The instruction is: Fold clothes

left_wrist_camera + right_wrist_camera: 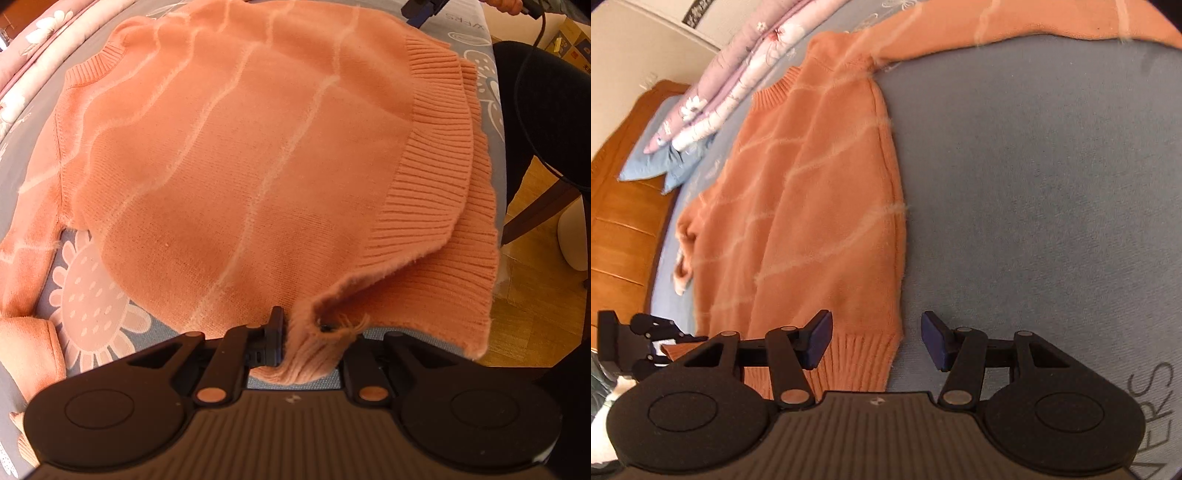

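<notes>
Roughly, the scene: a person folds an orange sweater (236, 155) on a bed, holding a gripper in each hand.
Sweater: orange knit with pale wavy lines, lying flat on the grey-blue bedsheet (1015, 166), which is printed with pale flowers and letters.
Left gripper (295, 332): pressed almost together, pinching a bunched fold of the sweater's ribbed hem; orange knit fills the narrow gap between the pads and hides the right-hand pad.
Sweater from the left gripper: its body spreads out ahead of and beyond the fingers; the ribbed hem curves away to the front right, in two layers there.
Sleeve (26, 258): runs down the sheet to the left of the left gripper, its cuff near the gripper's body.
Right gripper (877, 341): spread apart, nothing between the blue pads.
Sweater from the right gripper: the ribbed hem corner lies just under and behind the left pad; bare sheet lies under the right pad; the collar is far ahead.
Second sleeve (1034, 22): stretches across the sheet far ahead of the right gripper, to the upper right.
Bedding: a folded floral quilt (738, 74) and blue pillows (661, 155) lie far ahead to the left, against a wooden headboard (624, 229).
</notes>
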A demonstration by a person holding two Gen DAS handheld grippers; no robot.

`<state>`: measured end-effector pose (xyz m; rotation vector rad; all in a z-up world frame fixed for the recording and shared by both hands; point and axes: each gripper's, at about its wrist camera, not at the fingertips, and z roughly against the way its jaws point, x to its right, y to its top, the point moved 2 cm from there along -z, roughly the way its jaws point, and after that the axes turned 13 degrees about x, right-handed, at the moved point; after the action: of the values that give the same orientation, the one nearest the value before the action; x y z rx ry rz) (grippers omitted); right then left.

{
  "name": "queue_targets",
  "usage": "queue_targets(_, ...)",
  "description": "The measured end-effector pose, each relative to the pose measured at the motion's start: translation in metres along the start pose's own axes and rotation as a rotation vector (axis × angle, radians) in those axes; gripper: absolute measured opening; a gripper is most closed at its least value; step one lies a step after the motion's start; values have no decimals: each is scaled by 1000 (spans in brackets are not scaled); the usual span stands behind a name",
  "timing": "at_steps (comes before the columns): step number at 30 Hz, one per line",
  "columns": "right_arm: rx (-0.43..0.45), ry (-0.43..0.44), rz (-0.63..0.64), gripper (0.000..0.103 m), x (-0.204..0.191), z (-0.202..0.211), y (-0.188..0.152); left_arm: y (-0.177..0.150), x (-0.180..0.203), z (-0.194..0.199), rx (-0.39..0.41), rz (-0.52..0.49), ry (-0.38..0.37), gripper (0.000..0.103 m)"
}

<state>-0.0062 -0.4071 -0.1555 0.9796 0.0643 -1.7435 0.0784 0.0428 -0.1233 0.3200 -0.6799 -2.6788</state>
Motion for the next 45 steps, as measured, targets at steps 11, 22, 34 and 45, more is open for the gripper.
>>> queue_targets(11,11,-96,135,8,-29,11,16,11,9,-1,-35,-100,27,8)
queue_targets(22,-73,-284,253,20,-27,14,13,14,30,-11,-68,-236,60,13)
queue_targets(34,-164,-182,461,73,-89,-14,-49,3,69,11,-155,-255,39,36)
queue_targets(45,-104,-215,388,75,-119,-16,-83,26,22,42,64,364,130,39)
